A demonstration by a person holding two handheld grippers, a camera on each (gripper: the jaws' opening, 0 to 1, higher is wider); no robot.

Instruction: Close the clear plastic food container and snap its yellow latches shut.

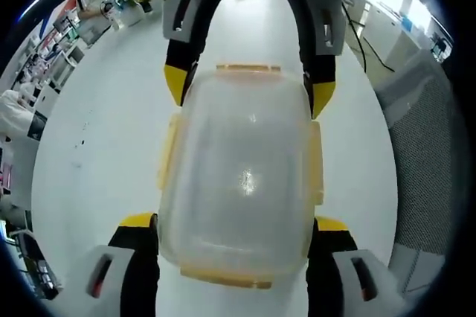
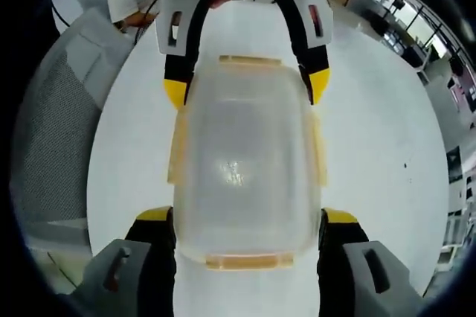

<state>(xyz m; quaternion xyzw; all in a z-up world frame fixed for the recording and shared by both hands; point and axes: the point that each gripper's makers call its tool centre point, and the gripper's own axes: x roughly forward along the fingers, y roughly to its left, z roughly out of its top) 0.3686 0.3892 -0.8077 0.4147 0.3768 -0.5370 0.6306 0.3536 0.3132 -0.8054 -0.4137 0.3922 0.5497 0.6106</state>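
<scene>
Clear container [image 1: 242,183] mid-table [image 1: 97,146], lid on. Left gripper [image 1: 236,239] and right gripper [image 2: 249,231] both open, straddling it. Light, stiff, slippery; press yellow latches [image 1: 316,164].

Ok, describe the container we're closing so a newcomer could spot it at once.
Start at the round white table. In its middle, between the two grippers' yellow-tipped jaws, sits the clear plastic container, lid on. It is the frosted rectangular box with pale yellow latches on its four sides.
</scene>
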